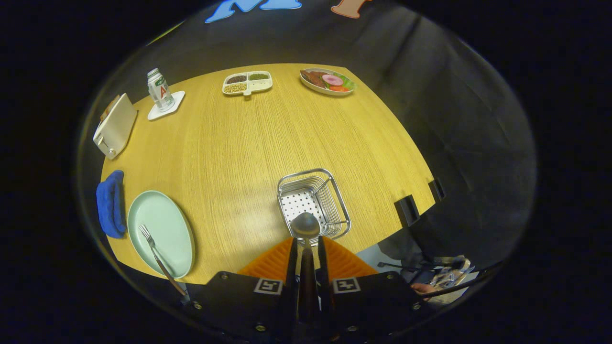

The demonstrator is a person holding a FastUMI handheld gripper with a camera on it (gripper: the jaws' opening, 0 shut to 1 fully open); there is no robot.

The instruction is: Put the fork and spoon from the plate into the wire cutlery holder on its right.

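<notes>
The spoon is held clamped by its handle between the fingers of the tool above the wire holder, not yet released, while the fork is left lying on the plate on the table.

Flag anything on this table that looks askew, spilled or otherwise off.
Little stands out. The fork lies on the green plate with its handle overhanging the near rim, so it could tip off. The gripper is shut on the spoon, its bowl over the wire cutlery holder. No spills show.
</notes>
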